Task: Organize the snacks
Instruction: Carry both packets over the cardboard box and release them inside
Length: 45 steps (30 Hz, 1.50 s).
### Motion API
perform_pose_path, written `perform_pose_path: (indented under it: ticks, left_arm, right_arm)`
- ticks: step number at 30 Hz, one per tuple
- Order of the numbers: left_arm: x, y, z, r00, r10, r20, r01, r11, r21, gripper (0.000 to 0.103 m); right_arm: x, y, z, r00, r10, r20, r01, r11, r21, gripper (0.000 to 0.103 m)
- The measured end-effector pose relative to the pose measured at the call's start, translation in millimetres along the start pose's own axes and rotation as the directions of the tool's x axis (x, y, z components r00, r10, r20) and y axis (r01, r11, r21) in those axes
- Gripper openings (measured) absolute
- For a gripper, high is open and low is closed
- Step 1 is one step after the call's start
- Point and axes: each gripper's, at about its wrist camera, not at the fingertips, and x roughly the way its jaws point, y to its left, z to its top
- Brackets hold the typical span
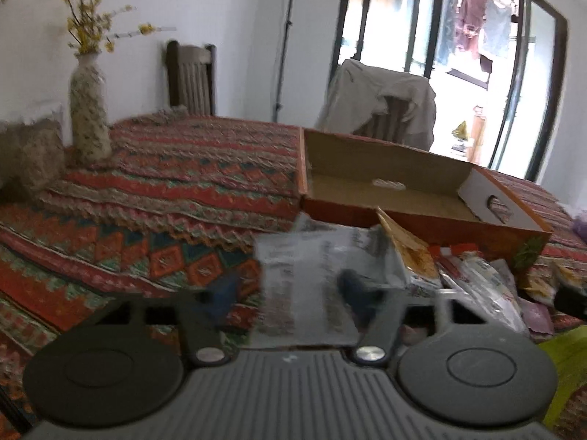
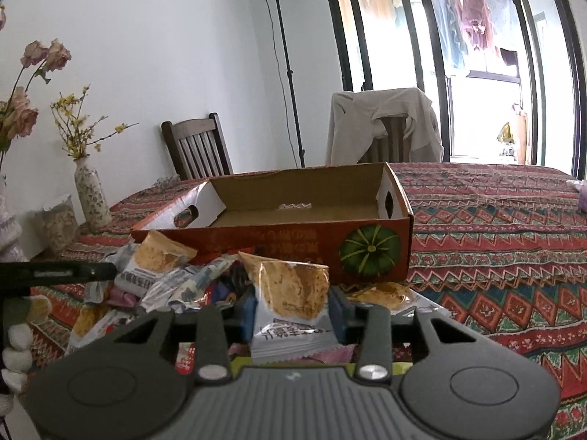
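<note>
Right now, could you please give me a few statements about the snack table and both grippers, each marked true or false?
1. The cardboard box is full of snacks. False: it looks nearly empty.
2. The right gripper clamps a snack packet. True.
3. The loose snacks lie behind the box. False: they are piled in front of it.
4. A pale garment hangs over a chair. True.
5. The left gripper has a grey packet between its fingers. True.

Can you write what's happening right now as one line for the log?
left gripper: shut on grey snack packet | right gripper: shut on chip packet | cardboard box: empty
</note>
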Motion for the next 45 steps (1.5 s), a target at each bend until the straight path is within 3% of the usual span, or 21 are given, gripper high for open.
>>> perform_pose_path:
  ticks: [4, 13, 22, 30, 37, 42, 45]
  left_arm:
    - [-7.3, -1.3, -5.1, 0.999, -0.038, 0.039, 0.038, 0.999, 0.019, 0.046]
    - [-24.9, -1.0, 6.0, 0.993, -0.039, 0.11, 0.036, 0.999, 0.025, 0.046]
    - [-20.0, -17.6, 37.5, 0.986, -0.069, 0.155, 0.06, 0.996, 0.061, 0.046]
    - [3.3, -44.2, 71.9, 0.98, -0.098, 0.174, 0.085, 0.993, 0.084, 0.046]
    - [46.1, -62.1, 95.8, 0.988, -0.078, 0.132, 0.069, 0.995, 0.067, 0.046]
    - [77.5, -65.8, 103.7, 0.996, -0.038, 0.086, 0.034, 0.999, 0.041, 0.046]
    - [84.3, -65.9, 97.6, 0.994, -0.035, 0.101, 0.03, 0.998, 0.048, 0.047]
  right_arm:
    - [0.1, -1.3, -0.7, 1.0, -0.002, 0.002, 0.002, 1.0, 0.006, 0.039]
    - [-2.2, -0.1, 4.7, 0.999, -0.018, 0.033, 0.017, 1.0, 0.003, 0.039]
    - [6.3, 4.0, 44.4, 0.992, -0.05, 0.118, 0.053, 0.998, -0.028, 0.039]
    - [39.0, 5.9, 90.5, 0.985, -0.073, 0.156, 0.08, 0.996, -0.04, 0.039]
    - [90.6, 1.8, 117.3, 0.989, -0.1, 0.113, 0.104, 0.994, -0.028, 0.039]
    - [127.3, -7.0, 118.3, 0.99, -0.121, 0.072, 0.121, 0.993, 0.01, 0.039]
    - [133.8, -13.9, 108.5, 0.99, -0.127, 0.06, 0.126, 0.992, 0.025, 0.039]
